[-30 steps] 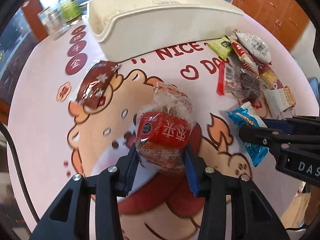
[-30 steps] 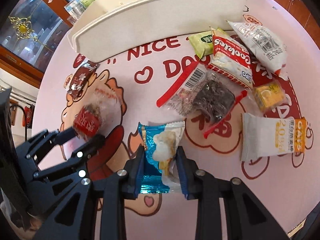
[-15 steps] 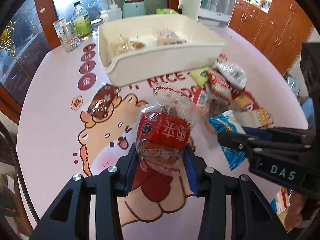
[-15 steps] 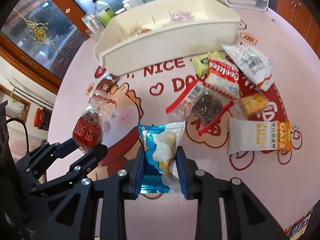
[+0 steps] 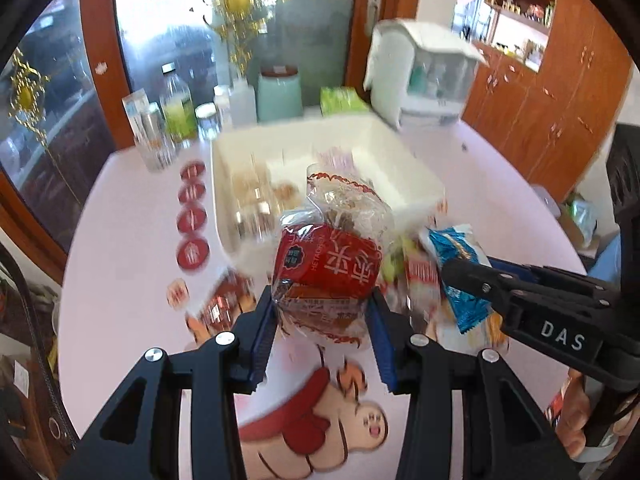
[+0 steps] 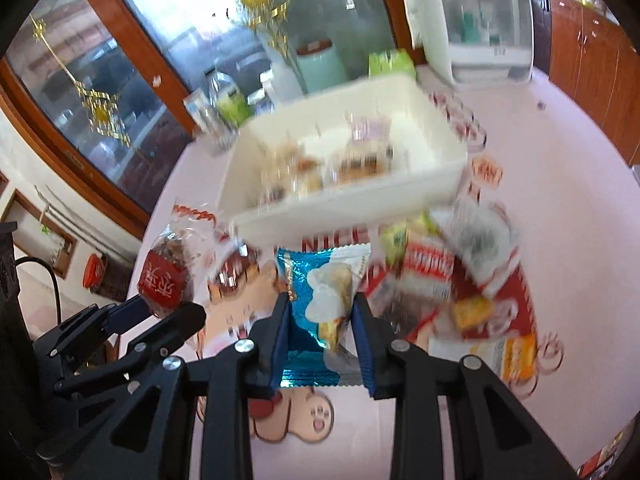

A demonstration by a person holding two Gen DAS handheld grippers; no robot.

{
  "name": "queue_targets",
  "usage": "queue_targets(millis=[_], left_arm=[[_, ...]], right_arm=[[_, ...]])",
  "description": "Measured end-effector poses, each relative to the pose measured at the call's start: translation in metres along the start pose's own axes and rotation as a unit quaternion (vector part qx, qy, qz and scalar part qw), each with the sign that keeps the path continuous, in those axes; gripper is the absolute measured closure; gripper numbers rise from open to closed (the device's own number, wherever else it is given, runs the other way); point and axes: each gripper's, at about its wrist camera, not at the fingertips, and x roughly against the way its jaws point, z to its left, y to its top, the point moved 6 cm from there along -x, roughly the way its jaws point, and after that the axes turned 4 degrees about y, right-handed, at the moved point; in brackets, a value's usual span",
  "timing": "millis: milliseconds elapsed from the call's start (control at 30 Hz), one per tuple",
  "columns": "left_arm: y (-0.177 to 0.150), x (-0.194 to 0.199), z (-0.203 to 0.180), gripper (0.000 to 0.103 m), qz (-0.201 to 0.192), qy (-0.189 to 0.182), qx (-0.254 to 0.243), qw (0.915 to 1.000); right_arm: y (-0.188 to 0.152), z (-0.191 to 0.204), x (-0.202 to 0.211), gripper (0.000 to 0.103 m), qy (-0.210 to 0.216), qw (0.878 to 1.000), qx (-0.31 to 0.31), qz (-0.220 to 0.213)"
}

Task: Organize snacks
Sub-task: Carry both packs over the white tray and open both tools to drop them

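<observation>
My left gripper (image 5: 322,298) is shut on a clear snack bag with a red label (image 5: 328,264), held up off the pink table. It shows again at the left of the right wrist view, the left gripper (image 6: 164,312) still holding the red-label bag (image 6: 166,276). My right gripper (image 6: 322,304) is shut on a blue snack packet (image 6: 320,292), also lifted. In the left wrist view the right gripper (image 5: 464,276) carries the blue packet (image 5: 456,252) at the right. A white bin (image 6: 420,192) with a few snacks inside stands beyond both, also seen as the white bin (image 5: 404,160).
Several loose snack packs (image 6: 432,276) lie on the pink printed tablecloth (image 6: 580,208) right of the grippers; a dark red pack (image 5: 224,300) lies at the left. Bottles and jars (image 5: 176,116) and a white appliance (image 6: 480,24) stand behind the bin.
Both grippers have risen from the table with their packets still held. The views tilted up, so the bin's inside and the back of the room now show.
</observation>
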Motion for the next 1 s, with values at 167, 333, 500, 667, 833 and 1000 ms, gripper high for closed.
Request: queue_targets(millis=[167,333,500,667,833,1000], left_arm=[[0.06,0.01,0.008,0.061,-0.035,0.016,0.008,0.9992],[0.108,0.015,0.011,0.061,-0.06,0.033,0.005,0.9977],[0.144,0.004,0.017,0.061,-0.069,0.042,0.017,0.9966],[0.162,-0.025,0.021,0.061,-0.055,0.047,0.02,0.9972],[0.169,-0.06,0.027,0.061,-0.034,0.063,0.016,0.9973],[0.169,-0.101,0.036,0.053,-0.01,0.074,0.018,0.997]], right_arm=[[0.054,0.009,0.019,0.073,-0.003,0.999,0.014,-0.049],[0.105,0.016,0.034,0.073,-0.009,0.996,0.032,-0.086],[0.144,0.018,0.038,0.073,-0.024,0.993,0.053,-0.105],[0.176,0.012,0.018,0.073,-0.031,0.993,0.054,-0.096],[0.193,0.005,-0.014,0.073,-0.035,0.996,0.044,-0.073],[0.202,-0.003,-0.053,0.072,-0.056,0.996,0.036,-0.053]])
